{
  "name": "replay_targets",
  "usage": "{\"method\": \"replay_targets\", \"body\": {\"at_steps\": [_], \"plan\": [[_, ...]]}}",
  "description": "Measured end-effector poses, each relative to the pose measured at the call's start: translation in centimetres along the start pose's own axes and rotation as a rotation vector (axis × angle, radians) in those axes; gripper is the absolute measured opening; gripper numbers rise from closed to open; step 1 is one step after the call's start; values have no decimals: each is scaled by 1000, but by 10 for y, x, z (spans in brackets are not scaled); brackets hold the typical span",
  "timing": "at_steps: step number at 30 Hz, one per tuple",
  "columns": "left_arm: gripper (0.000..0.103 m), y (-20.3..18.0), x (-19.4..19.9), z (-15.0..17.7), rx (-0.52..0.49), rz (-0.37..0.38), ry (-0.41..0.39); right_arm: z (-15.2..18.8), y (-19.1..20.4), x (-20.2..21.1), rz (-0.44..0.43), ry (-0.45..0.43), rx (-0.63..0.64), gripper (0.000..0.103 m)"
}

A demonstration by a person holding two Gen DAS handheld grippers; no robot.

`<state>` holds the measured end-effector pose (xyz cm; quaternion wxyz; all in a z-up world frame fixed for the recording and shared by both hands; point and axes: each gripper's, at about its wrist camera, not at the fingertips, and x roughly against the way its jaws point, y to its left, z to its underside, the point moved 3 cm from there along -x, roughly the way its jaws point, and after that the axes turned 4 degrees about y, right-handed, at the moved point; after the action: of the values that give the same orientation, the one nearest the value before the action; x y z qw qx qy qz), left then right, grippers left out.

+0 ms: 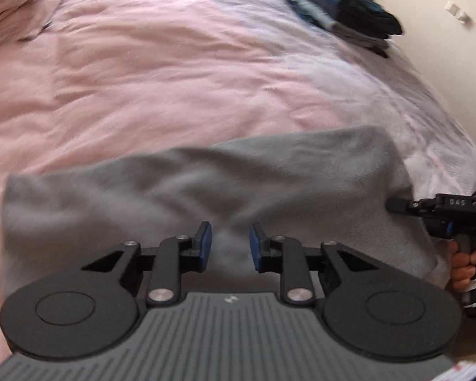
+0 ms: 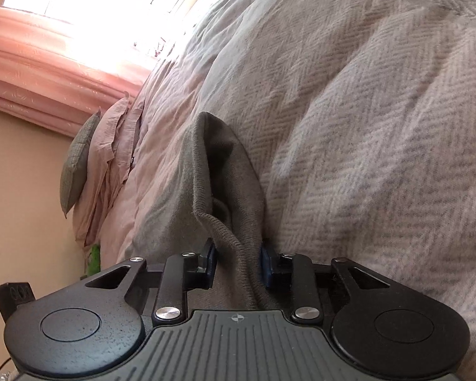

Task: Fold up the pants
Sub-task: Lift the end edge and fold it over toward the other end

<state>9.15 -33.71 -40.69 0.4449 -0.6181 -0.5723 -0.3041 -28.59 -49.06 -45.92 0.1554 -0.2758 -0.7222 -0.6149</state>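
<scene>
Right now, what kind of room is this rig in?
Most likely a bedroom: the grey pants lie on a bed with a pink duvet, pillows stacked at its head, and a pink curtain by a bright window.

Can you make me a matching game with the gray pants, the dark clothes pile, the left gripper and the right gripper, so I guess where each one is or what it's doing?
Things:
1. gray pants
2. dark clothes pile
3. left gripper
4. right gripper

States:
A. jaws apart above the fabric, holding nothing
B. lying folded on the pink bedspread
C. far away near the bed's edge
D. pinching the ribbed edge of the fabric

Pairs: 1-B, 2-C, 3-A, 4-D
</scene>
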Motion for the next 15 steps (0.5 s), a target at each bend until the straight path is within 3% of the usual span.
{"method": "replay_targets", "body": {"at_steps": [2, 4, 6, 10, 13, 15], "plan": [[22, 23, 6, 15, 47, -43, 18, -1, 3, 0, 9, 7, -4, 16], [21, 45, 8, 29, 111, -58, 50, -2, 15, 0, 74, 12, 27, 13], [15, 62, 11, 38, 145, -36, 44, -1, 32, -2, 170, 12, 44, 12], [15, 67, 1, 32, 117, -10, 47, 3, 74, -13, 413, -6, 58, 12], [15, 75, 5, 25, 120, 46, 49, 12, 120, -11, 524, -83, 97, 11], [15, 89, 20, 26, 123, 71, 22, 26, 167, -10, 592, -138, 196, 11]]}}
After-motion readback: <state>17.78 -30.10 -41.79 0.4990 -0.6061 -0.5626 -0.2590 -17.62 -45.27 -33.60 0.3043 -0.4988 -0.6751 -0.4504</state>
